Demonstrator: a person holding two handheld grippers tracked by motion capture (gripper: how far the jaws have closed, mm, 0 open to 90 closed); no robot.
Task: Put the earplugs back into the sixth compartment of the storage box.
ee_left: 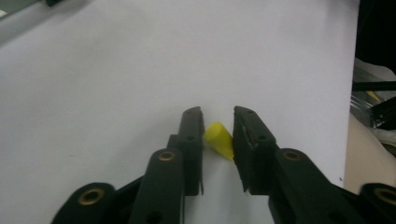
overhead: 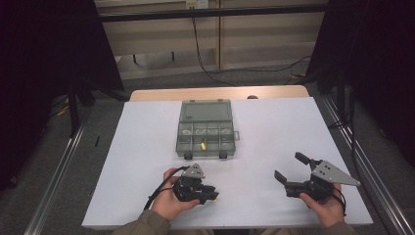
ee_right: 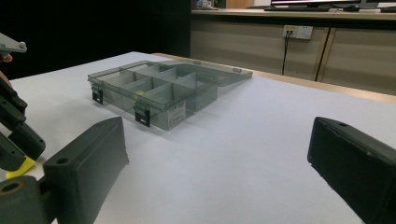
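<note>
Yellow piece (ee_left: 220,140) half-hidden between left tool (ee_left: 218,122) jaws

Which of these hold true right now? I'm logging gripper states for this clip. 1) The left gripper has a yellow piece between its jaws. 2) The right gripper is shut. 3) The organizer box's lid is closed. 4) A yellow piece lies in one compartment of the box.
1) True: the left gripper has the small yellow piece between its jaws.
2) False: the right gripper is wide open and holds nothing.
3) False: the organizer box has its lid folded back flat on the table.
4) True: another yellow piece lies in a near compartment.
</note>
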